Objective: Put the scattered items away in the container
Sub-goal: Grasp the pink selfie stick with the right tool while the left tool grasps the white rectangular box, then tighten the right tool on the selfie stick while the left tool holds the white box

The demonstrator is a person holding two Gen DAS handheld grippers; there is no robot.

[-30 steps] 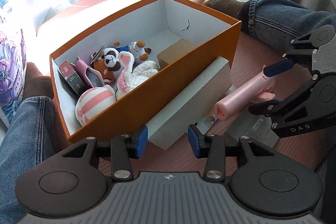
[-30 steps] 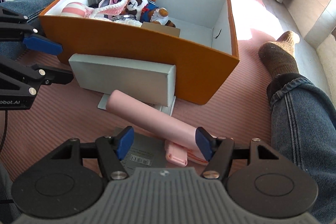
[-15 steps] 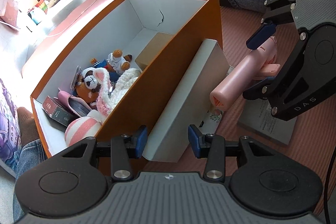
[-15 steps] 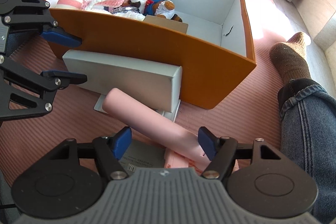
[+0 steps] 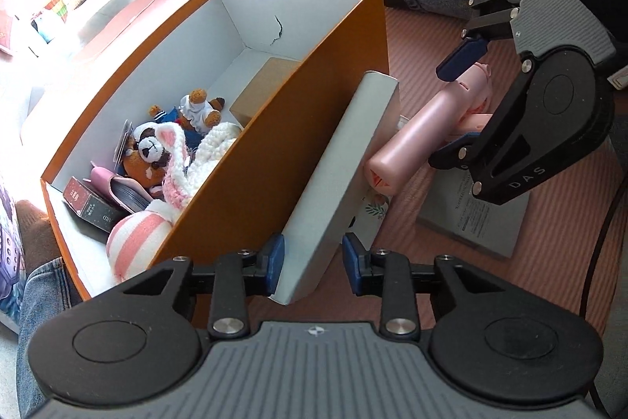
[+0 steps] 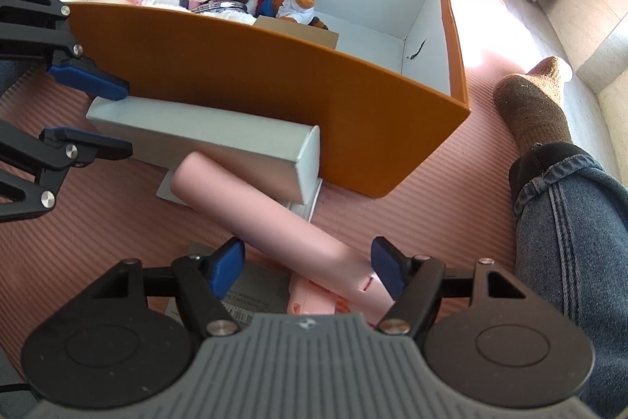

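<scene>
Pink ribbed mat [image 6: 117, 230] underlies orange container [image 5: 251, 160]. Left gripper [image 5: 312, 262] jaws just closing around grey box [image 5: 337, 183] leaning on container wall, gap remaining; cardboard stiff, light, grasp narrow end. Right gripper [image 6: 308, 268] wide, straddling pink tube [image 6: 274, 214] right of box; smooth, may slip.

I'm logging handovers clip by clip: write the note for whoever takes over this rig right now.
Left gripper: fingers have just been closing around the end of the grey box; no firm grip visible yet.
Right gripper: open, straddling the pink tube-shaped device, not gripping.
Both items lie outside the orange container, on the mat with a flat booklet.
Done: plush toys and small boxes are inside.
Left: grey box, pink device, booklet.
</scene>
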